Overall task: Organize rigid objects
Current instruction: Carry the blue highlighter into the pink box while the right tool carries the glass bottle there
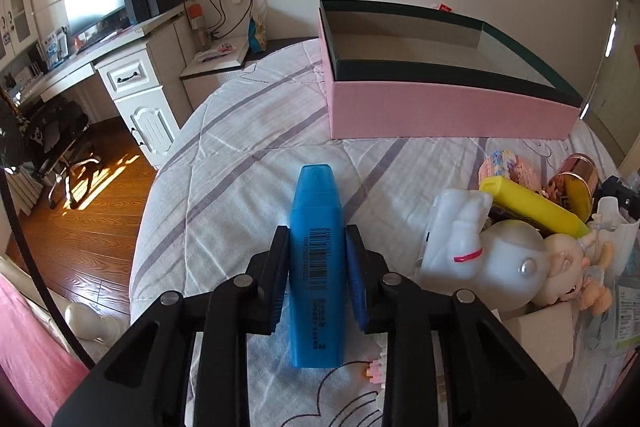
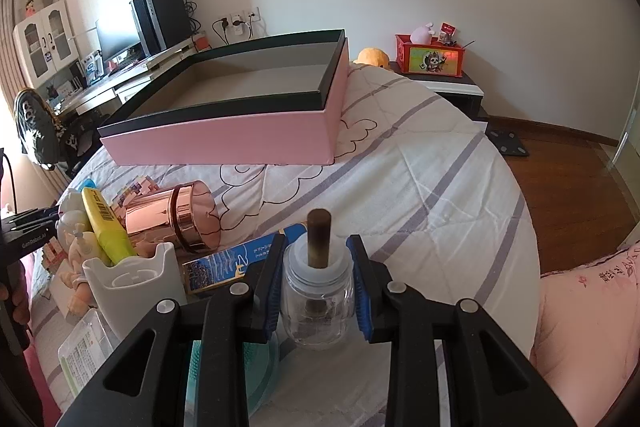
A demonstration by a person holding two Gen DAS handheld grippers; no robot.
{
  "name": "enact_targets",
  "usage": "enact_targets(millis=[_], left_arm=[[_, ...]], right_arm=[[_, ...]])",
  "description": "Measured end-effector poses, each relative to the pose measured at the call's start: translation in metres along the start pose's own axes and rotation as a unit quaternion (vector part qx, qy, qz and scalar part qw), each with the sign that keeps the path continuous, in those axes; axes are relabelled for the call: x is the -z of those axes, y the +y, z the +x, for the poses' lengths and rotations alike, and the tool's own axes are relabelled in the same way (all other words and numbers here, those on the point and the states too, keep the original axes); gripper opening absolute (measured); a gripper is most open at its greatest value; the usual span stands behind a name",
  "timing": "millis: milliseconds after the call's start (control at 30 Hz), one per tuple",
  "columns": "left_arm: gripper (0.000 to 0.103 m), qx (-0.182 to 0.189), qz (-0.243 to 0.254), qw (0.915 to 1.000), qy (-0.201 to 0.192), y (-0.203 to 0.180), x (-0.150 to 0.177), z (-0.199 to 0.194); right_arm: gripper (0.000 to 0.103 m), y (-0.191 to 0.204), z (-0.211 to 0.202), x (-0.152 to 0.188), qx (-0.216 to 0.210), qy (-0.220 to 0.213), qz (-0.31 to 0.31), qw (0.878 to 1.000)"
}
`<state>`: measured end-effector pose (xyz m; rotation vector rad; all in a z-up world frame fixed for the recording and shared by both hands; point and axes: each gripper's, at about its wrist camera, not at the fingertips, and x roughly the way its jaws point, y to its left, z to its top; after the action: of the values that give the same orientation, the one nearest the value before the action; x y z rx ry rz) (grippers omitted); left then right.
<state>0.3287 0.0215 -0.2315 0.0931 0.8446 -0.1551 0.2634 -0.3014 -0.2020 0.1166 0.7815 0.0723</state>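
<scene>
My left gripper [image 1: 318, 239] is shut on a blue highlighter [image 1: 316, 267] and holds it over the bed quilt, cap pointing toward the pink box [image 1: 440, 107]. My right gripper [image 2: 318, 247] is shut on a small clear glass bottle [image 2: 318, 303] with a brown stick through its white collar. The pink box [image 2: 224, 139], open and empty with a dark rim, stands on the bed ahead of both grippers. A pile of items lies beside: a yellow highlighter [image 1: 536, 207] [image 2: 106, 223], a white bunny figure [image 1: 480, 251] and a rose-gold jar [image 2: 172, 219].
A white holder [image 2: 132, 287], a blue packet [image 2: 232, 259], a teal brush [image 2: 260, 367] and a doll [image 1: 572, 267] lie in the pile. A desk with monitor [image 1: 96, 3] stands left of the bed. A red box [image 2: 430, 55] sits on a nightstand. The wooden floor [image 2: 580, 195] lies right.
</scene>
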Motion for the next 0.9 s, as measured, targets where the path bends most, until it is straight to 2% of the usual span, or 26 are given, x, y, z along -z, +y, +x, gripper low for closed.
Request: enact_targets(millis=[200, 333, 500, 633, 733, 833, 900], left_arm=[[0.027, 0.014, 0.003, 0.9998, -0.014, -0.005, -0.006, -0.012], [0.027, 0.046, 0.0, 0.9985, -0.028, -0.01, -0.021, -0.022], [0.027, 0.075, 0.026, 0.9953, -0.055, -0.031, -0.057, -0.034], [0.027, 0.095, 0.055, 0.991, -0.077, -0.054, -0.099, -0.038], [0.027, 0.106, 0.066, 0.9897, -0.07, -0.069, -0.131, -0.024], [0.027, 0.102, 0.072, 0.9911, -0.046, -0.081, -0.155, 0.004], [0.027, 0.102, 0.07, 0.9921, -0.022, -0.085, -0.163, 0.026]], right_arm=[[0.03, 0.0, -0.006, -0.004, -0.001, -0.007, -0.006, 1.0], [0.03, 0.004, -0.011, -0.02, -0.006, -0.02, -0.016, 1.0], [0.03, 0.02, -0.011, -0.055, -0.022, -0.04, -0.046, 0.998], [0.03, 0.039, -0.001, -0.093, -0.041, -0.056, -0.073, 0.995], [0.03, 0.051, 0.019, -0.121, -0.054, -0.05, -0.079, 0.994], [0.03, 0.062, 0.049, -0.141, -0.06, -0.028, -0.083, 0.994], [0.03, 0.067, 0.073, -0.148, -0.059, 0.001, -0.084, 0.995]])
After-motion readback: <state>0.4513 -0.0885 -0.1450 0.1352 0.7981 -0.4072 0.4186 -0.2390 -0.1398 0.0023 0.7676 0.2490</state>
